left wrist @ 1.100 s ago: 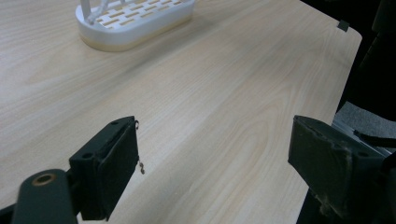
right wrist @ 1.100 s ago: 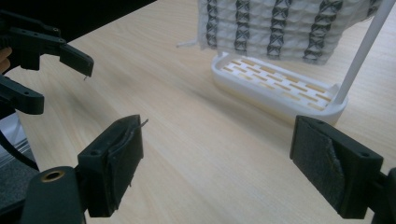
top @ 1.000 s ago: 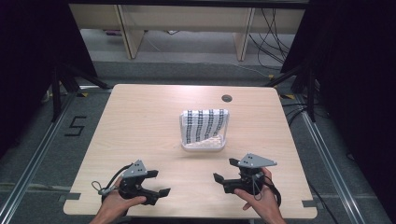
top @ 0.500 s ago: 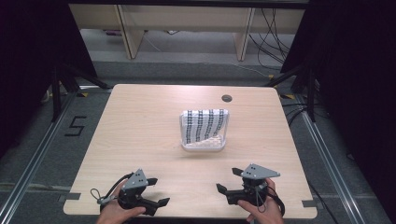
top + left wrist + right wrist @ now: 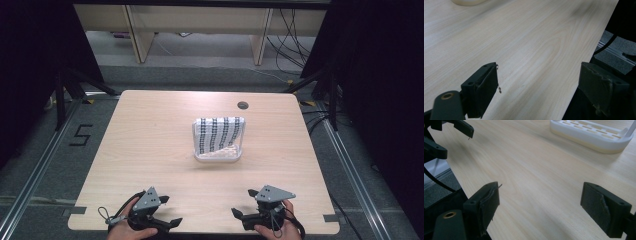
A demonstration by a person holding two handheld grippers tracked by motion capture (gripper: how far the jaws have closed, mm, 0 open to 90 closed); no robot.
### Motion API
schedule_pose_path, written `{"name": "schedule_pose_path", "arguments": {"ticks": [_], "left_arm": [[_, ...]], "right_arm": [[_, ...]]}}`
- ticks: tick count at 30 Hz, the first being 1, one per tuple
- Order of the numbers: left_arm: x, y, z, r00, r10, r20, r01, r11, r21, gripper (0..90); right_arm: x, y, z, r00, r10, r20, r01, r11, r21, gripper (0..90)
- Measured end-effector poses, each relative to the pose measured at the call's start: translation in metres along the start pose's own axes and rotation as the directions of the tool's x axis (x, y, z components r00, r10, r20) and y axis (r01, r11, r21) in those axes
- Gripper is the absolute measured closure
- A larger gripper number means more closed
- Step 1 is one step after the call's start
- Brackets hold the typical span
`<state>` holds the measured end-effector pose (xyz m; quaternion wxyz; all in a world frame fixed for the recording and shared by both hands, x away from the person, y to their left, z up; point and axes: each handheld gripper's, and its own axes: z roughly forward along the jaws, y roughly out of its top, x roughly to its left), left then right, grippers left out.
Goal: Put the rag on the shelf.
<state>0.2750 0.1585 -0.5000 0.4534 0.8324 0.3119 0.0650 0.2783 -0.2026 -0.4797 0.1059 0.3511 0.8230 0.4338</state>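
Note:
A white slotted tray (image 5: 220, 154) stands at the middle of the wooden table (image 5: 150, 140), with a black-and-white patterned cloth (image 5: 220, 134) draped in it. My left gripper (image 5: 169, 211) is held at the near edge, left of centre, its jaws wide apart and empty. My right gripper (image 5: 243, 203) is at the near edge, right of centre, also open and empty. The two point toward each other. In the left gripper view my left gripper (image 5: 544, 80) hangs over bare wood and the table's edge. In the right gripper view my right gripper (image 5: 546, 197) faces bare wood, with the tray (image 5: 594, 137) beyond.
A round cable hole (image 5: 243, 105) sits near the table's far edge. Dark frame posts flank the table, and cables (image 5: 290, 35) lie on the floor behind it. A "5" (image 5: 80, 135) is marked on the floor at the left.
Both grippers have drawn back toward the near edge of the table, staying open. The tray and cloth have not moved.

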Motion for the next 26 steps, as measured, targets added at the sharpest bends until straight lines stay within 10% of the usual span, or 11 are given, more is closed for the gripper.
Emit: {"name": "schedule_pose_path", "arguments": {"ticks": [26], "left_arm": [[0.006,-0.0035,0.0042,0.9993,-0.01,-0.035,0.011,0.9989,0.045,15.2]], "right_arm": [[0.0005,-0.003,0.0051,1.0,-0.006,-0.006,0.006,1.0,0.013,16.7]]}}
